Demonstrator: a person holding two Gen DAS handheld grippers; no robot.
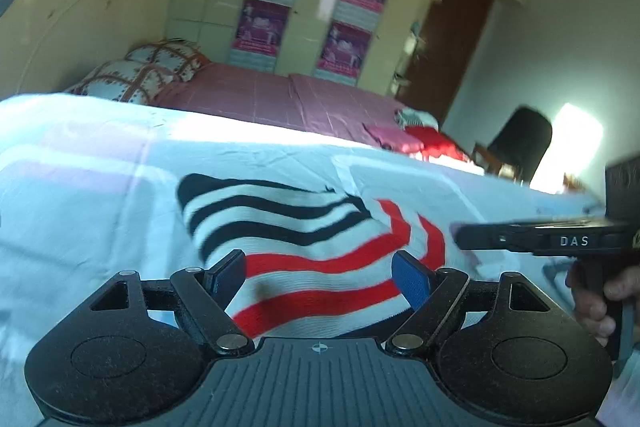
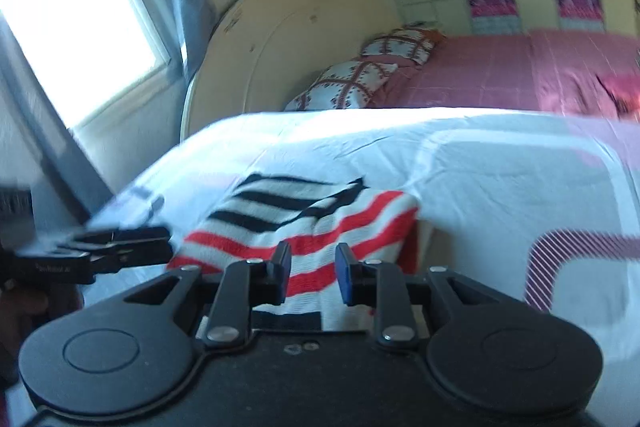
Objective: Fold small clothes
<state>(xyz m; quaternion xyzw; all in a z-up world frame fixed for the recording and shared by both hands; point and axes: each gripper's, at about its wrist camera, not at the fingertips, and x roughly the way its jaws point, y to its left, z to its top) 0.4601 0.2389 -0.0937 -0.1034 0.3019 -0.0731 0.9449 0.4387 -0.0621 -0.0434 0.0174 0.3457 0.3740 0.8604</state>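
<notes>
A small knitted garment (image 1: 312, 247) with black, red and white stripes lies partly folded on a white sheet (image 1: 100, 187). It also shows in the right wrist view (image 2: 312, 223). My left gripper (image 1: 320, 279) is open, its blue-padded fingers wide apart just above the garment's red-striped near part. My right gripper (image 2: 310, 271) is open with a narrower gap, over the garment's near edge. The right gripper shows from the side at the right of the left wrist view (image 1: 520, 237). The left gripper shows blurred at the left of the right wrist view (image 2: 120, 247).
The white sheet covers a raised surface before a bed with a pink cover (image 1: 288, 99) and patterned pillows (image 1: 136, 75). Red and pink clothes (image 1: 420, 141) lie at the far right. A dark chair (image 1: 520, 139) stands beyond. A bright window (image 2: 72, 19) is at left.
</notes>
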